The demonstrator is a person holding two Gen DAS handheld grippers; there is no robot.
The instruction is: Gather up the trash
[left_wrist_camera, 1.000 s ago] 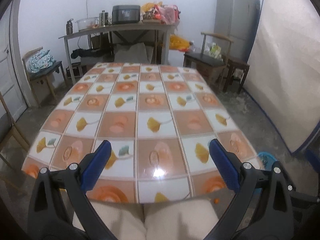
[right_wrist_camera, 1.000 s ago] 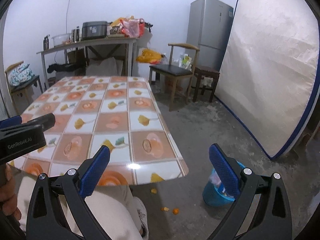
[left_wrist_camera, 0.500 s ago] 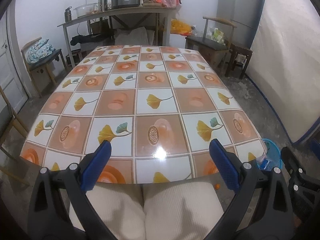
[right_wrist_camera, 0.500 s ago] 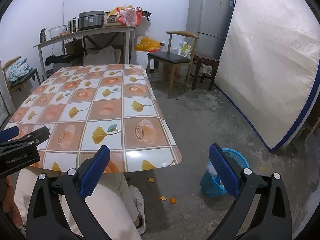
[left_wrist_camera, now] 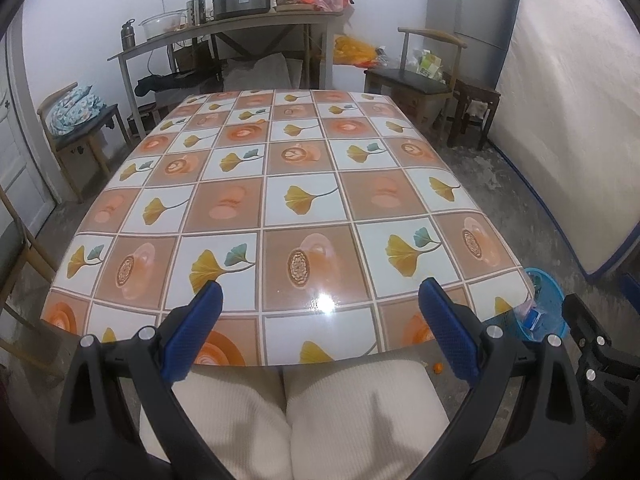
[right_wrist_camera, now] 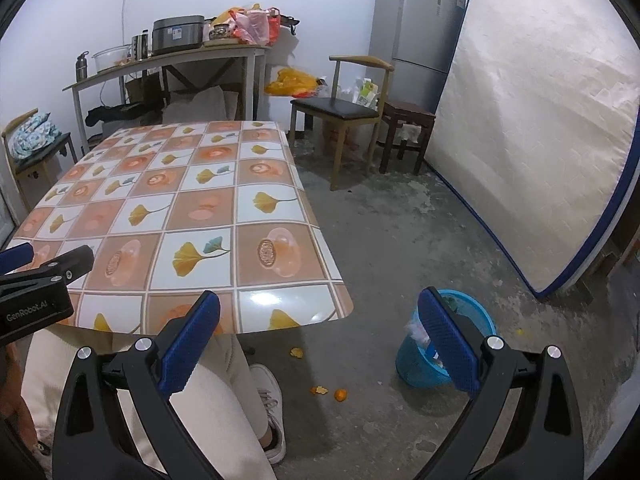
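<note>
Scraps of orange peel (right_wrist_camera: 340, 395) lie on the concrete floor beside the table (right_wrist_camera: 280, 312); another bit (right_wrist_camera: 296, 353) sits nearer the table's edge. A blue basket bin (right_wrist_camera: 420, 368) with wrappers in it stands on the floor right of the table, and shows in the left wrist view as the bin (left_wrist_camera: 548, 300). My right gripper (right_wrist_camera: 319, 300) hangs open above the floor between table and bin, holding nothing. My left gripper (left_wrist_camera: 320, 288) is open and empty over the table's near edge (left_wrist_camera: 280, 360). One orange scrap (left_wrist_camera: 438, 367) shows below that edge.
A person's legs in cream trousers (left_wrist_camera: 320, 420) and a white shoe (right_wrist_camera: 268, 400) are under the table's near side. A mattress (right_wrist_camera: 532, 128) leans on the right wall. A chair (right_wrist_camera: 340, 108), a stool and a fridge (right_wrist_camera: 416, 20) stand behind.
Both views have lifted and tipped downward, so more of the table's near edge, the floor and the bin now shows. Both grippers stayed open and empty.
</note>
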